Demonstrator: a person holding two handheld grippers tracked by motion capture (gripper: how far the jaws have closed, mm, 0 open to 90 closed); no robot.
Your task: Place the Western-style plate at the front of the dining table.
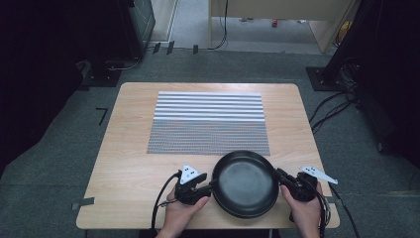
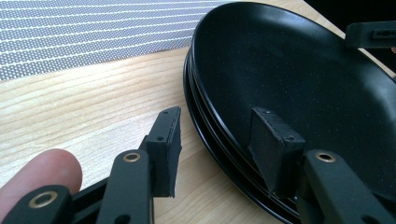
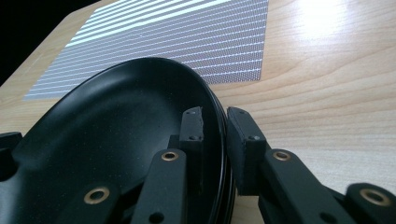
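A light wooden table (image 1: 129, 148) occupies the centre of the high view, with a striped placemat (image 1: 208, 121) lying flat across its middle, pale bands in its upper half and a finer grey weave below. In the lower centre of that frame, just below the mat's lower edge, sits a stack of black plates (image 1: 245, 183); the layered rims seen in both gripper views show more than one plate, though their number cannot be told. Two hands enter from the bottom edge. The left hand (image 1: 181, 210) holds the left gripper (image 1: 212, 185) at the stack's left rim, and the right hand (image 1: 302, 210) holds the right gripper (image 1: 279, 173) at the right rim. In the left gripper view, the plates (image 2: 299, 79) fill the upper right; the left gripper (image 2: 219, 140) has its jaws spread wide, one over the inside of the top plate and the other outside above the bare table (image 2: 79, 116), with the rim between them and a clear gap on the outer side. A fingertip (image 2: 39, 170) shows at the lower left, and the placemat (image 2: 93, 32) crosses the upper left. In the right gripper view, the right gripper (image 3: 215, 128) has its jaws drawn close on either side of the stacked rims, pinching the plates (image 3: 112, 135), with the placemat (image 3: 187, 37) at the top.
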